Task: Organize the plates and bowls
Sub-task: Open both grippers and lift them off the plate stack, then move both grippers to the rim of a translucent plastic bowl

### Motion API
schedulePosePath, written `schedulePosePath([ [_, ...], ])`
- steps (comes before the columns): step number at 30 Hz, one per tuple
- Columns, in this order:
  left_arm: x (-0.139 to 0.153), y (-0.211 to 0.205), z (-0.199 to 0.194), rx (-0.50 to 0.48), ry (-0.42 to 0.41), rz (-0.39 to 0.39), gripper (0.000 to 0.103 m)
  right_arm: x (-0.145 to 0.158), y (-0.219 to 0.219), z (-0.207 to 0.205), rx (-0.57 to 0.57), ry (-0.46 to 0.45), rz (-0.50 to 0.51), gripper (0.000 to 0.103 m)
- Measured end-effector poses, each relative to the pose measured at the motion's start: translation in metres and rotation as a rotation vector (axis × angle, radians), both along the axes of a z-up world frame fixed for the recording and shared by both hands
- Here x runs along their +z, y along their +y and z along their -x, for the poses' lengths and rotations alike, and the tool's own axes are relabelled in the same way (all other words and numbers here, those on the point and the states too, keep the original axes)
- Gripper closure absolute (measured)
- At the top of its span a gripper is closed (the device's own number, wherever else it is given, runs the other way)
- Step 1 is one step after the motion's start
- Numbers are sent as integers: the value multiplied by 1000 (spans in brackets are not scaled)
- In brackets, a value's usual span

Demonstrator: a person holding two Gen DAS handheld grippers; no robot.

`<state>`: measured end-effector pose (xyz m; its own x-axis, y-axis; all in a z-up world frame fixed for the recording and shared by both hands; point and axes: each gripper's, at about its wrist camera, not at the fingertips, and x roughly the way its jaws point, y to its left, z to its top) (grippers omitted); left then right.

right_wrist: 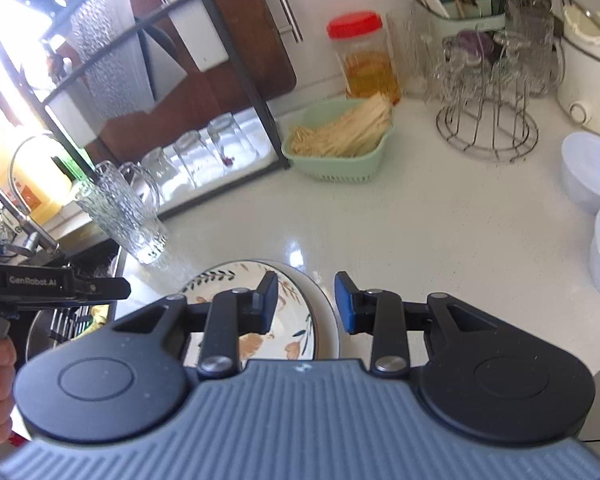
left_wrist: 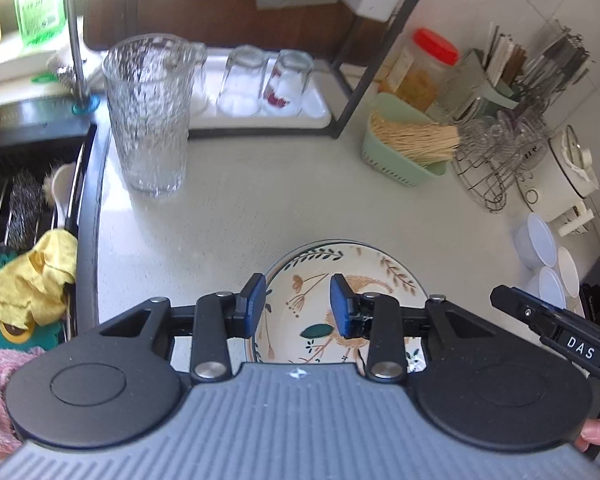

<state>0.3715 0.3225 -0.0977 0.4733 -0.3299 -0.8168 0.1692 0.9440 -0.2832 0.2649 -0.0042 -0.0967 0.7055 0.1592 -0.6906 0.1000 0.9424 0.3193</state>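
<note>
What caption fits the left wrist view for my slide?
Open left claw hovers over the floral plate on the white counter, textured glass pitcher behind.

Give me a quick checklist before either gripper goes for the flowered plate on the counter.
1. Left gripper open: ok, jaws apart above the plate.
2. Right gripper open: ok, jaws apart at the plate's right rim.
3. Plate not yet held: ok, it lies flat on the counter.
4. Glass jug apart from the plate: ok, bare counter between them.
5. White bowls out of the way: ok, far right.
6. One plate or a stack: cannot tell.
</note>
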Motion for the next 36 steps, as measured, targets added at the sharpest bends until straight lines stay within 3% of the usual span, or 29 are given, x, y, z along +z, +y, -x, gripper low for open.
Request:
schedulePosePath([
  [5,24,-11,23,-73,-101,-58,63,19,7,26,-37,-31,-12,68],
  [16,55,-56,52,-59,-193,-31,64,38,-25,55,-61,-85,4,68],
  [24,60,-150,67,-81,-182,31,63,32,-95,72,-36,-84,10,68],
  [36,44,-299,95,-196,-130,9,63,27,-209,113,-124,-113,14,68],
])
